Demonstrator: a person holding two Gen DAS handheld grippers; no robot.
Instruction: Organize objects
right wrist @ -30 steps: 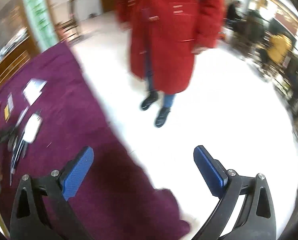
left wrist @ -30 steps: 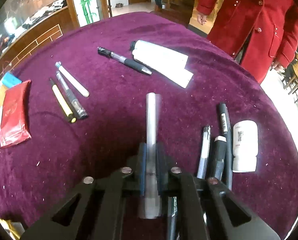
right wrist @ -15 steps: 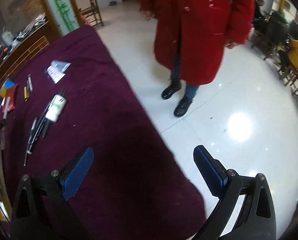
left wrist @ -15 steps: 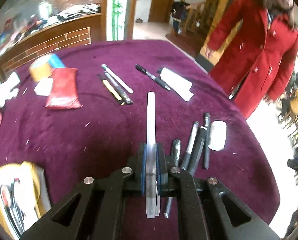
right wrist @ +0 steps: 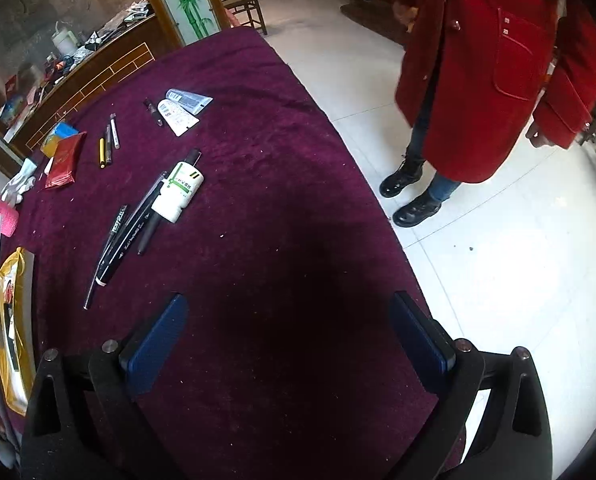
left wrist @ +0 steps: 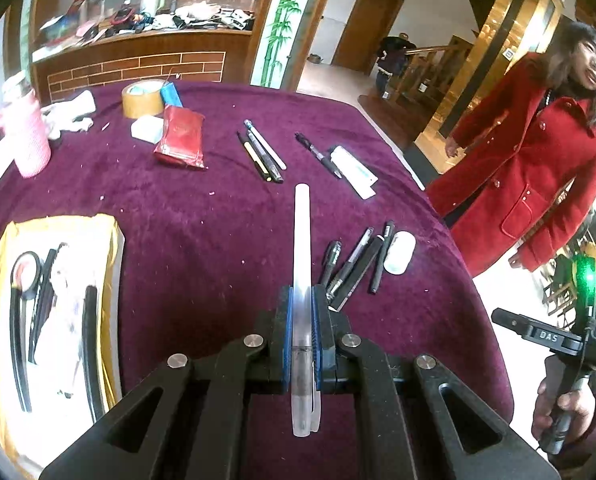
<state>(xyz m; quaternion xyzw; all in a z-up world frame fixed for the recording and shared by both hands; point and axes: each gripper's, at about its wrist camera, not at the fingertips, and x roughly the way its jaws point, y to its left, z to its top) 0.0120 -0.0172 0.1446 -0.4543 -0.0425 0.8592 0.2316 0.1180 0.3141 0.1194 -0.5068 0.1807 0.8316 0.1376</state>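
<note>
My left gripper (left wrist: 301,330) clamps clear pen (left wrist: 301,248), raised over purple tablecloth (left wrist: 202,216); yellow pouch (left wrist: 54,312) lies left, dark pens (left wrist: 354,266) and white bottle (left wrist: 399,257) right. My right gripper (right wrist: 284,344) gapes, holding nothing.

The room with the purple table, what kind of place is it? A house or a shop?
Probably a public hall, like a hotel or restaurant lobby, not a home. A shiny tiled floor spreads wide, gold pillars stand by a doorway, and a cluttered wooden counter sits behind the table.
</note>
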